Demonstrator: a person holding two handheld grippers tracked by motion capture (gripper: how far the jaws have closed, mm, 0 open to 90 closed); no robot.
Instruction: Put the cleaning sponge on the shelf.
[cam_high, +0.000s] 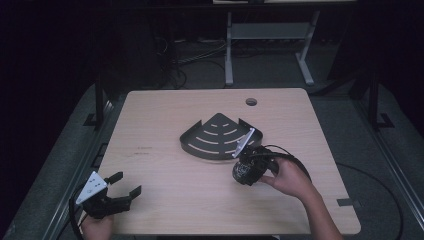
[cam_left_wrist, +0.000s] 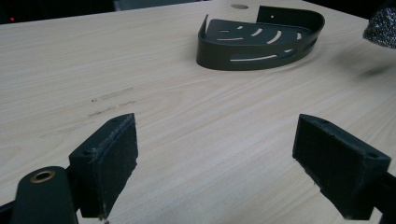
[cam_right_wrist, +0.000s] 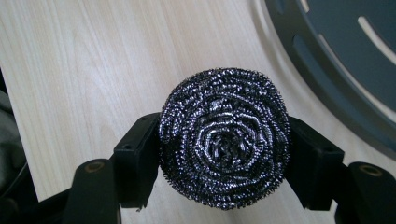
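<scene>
Overhead, one dark corner rack (cam_high: 216, 136) sits on the surface (cam_high: 160, 170); the right hand-held gripper (cam_high: 243, 172) hovers just beside it, the left hand-held gripper (cam_high: 125, 187) well apart. Left gripper view: jaws wide, nothing between. Right gripper view: jaws clamp one steel scourer (cam_right_wrist: 224, 137) above the surface.
</scene>
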